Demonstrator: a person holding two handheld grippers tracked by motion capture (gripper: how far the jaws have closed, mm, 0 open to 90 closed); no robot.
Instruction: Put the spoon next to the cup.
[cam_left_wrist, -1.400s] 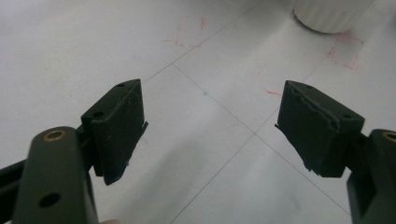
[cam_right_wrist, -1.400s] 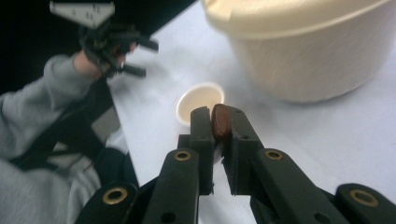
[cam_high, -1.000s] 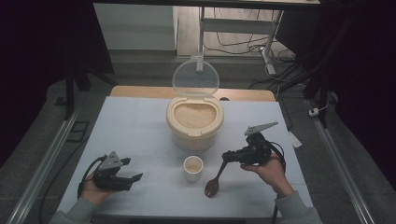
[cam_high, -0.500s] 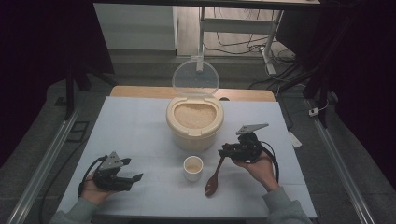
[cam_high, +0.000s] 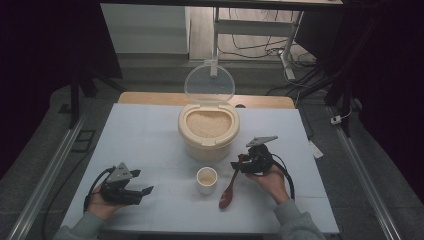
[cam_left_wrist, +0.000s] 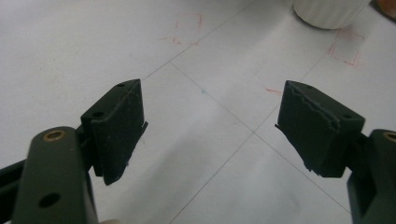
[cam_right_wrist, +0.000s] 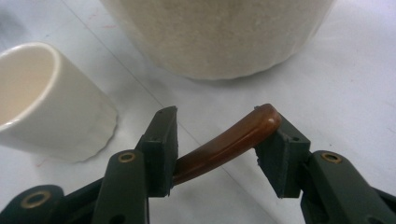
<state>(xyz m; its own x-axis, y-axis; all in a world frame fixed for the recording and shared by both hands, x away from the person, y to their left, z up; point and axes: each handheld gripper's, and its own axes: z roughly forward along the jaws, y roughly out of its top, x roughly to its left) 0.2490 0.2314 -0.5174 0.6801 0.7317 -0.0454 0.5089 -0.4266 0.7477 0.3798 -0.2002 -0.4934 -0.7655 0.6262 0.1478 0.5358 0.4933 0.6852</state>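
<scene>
High view: right tongs (cam_high: 239, 165) sit right of centre, low over the white table (cam_high: 150, 135), held by the right hand (cam_high: 270, 176). The jaws have just been opening and now stand partly apart, with the handle end of the brown spoon (cam_high: 230, 190) between them. In the right gripper view the spoon (cam_right_wrist: 224, 144) handle crosses the gap at a slant; its tip rests against the right-hand jaw and its lower stretch passes by the left-hand jaw, so it is loosely bracketed, not clamped. In the high view the spoon slants down-left from the tongs, and its bowl looks to rest on the table below and right of the cup (cam_high: 206, 179).

The cup, small and white, stands at lower centre, just left of the spoon, apart from it. Right gripper view shows the cup (cam_right_wrist: 46, 107) at left edge; whether it holds anything I cannot tell.

The rice bin (cam_high: 208, 131), a cream tub with grain inside, stands at centre, above the cup, with its clear lid (cam_high: 209, 82) flipped up behind. In the right gripper view the bin wall (cam_right_wrist: 219, 32) spans the top, close ahead of the jaws.

Left tongs (cam_high: 145, 192) are at lower left, in the left hand (cam_high: 102, 205), low over the table, well apart from the cup. In the left gripper view the left tongs (cam_left_wrist: 210, 130) gape wide with nothing between them, bare table with faint red marks (cam_left_wrist: 345, 49) beyond.
</scene>
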